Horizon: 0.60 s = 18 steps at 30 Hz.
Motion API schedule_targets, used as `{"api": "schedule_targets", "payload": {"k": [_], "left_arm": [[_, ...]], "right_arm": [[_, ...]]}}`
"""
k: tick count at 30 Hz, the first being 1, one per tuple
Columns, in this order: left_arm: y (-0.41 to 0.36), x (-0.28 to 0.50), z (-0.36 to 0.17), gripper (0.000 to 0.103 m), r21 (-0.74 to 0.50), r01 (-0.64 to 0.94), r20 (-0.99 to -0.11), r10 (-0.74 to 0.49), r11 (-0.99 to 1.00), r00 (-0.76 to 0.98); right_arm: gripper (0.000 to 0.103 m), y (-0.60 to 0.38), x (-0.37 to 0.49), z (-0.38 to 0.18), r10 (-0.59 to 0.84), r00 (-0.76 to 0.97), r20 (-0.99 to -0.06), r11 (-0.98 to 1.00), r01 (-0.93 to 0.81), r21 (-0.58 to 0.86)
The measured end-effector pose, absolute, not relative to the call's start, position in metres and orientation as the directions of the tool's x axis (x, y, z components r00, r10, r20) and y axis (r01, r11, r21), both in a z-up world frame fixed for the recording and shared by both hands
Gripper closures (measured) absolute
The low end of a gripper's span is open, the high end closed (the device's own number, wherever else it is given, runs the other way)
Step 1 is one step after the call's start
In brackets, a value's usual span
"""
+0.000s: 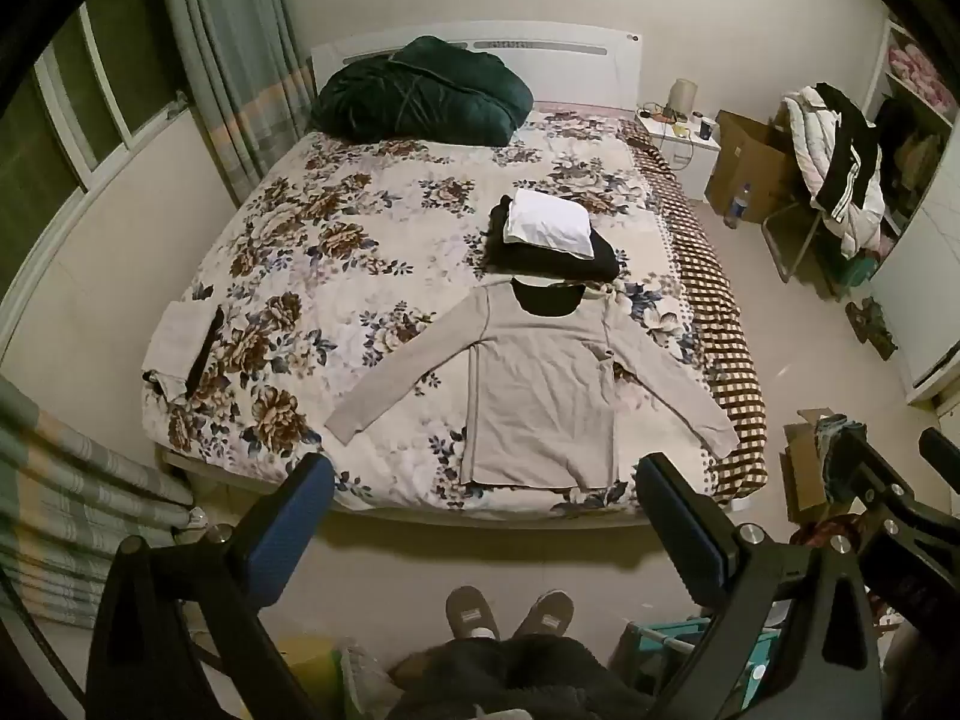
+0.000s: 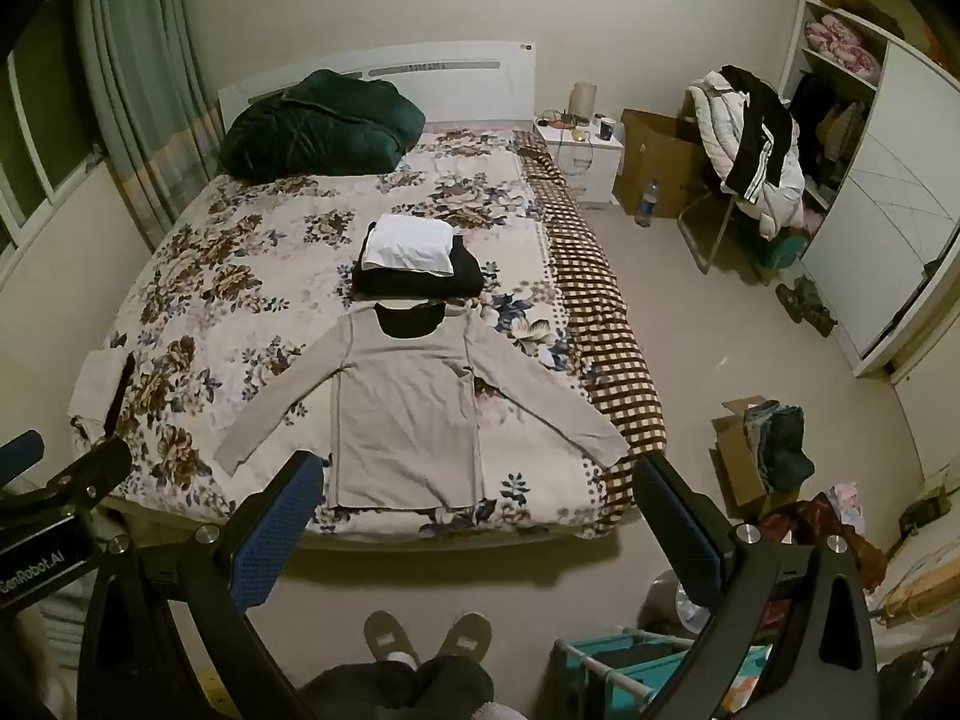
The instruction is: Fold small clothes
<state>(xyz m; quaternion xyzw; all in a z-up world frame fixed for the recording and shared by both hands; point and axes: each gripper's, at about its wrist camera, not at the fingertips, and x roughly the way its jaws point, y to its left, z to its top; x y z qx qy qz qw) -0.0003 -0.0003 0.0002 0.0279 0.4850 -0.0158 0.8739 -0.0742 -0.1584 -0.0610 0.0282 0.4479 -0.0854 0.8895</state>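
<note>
Both grippers, left gripper (image 1: 486, 516) and right gripper (image 2: 474, 510), hang wide open and empty above the flat beige long-sleeved top (image 1: 540, 396); pinch the nine-o'clock sleeve (image 1: 396, 390) cuff first, folding it squarely across.

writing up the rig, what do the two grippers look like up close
Both the left gripper and right gripper have black angular frames with silver bolts and blue textured pads on the fingers. The left one's body carries white "GenRobot.AI" lettering.
</note>
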Motion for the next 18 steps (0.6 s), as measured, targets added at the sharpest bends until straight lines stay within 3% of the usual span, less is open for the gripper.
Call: {"api": "schedule_targets", "payload": {"k": [18], "left_arm": [[-0.006,0.009,-0.004,0.0,0.025,0.063,-0.85,-0.012,0.998,0.526]], "right_arm": [[0.0,-0.153,-0.075,-0.048,-0.131,0.586,-0.799,0.984,0.177,-0.031]]}}
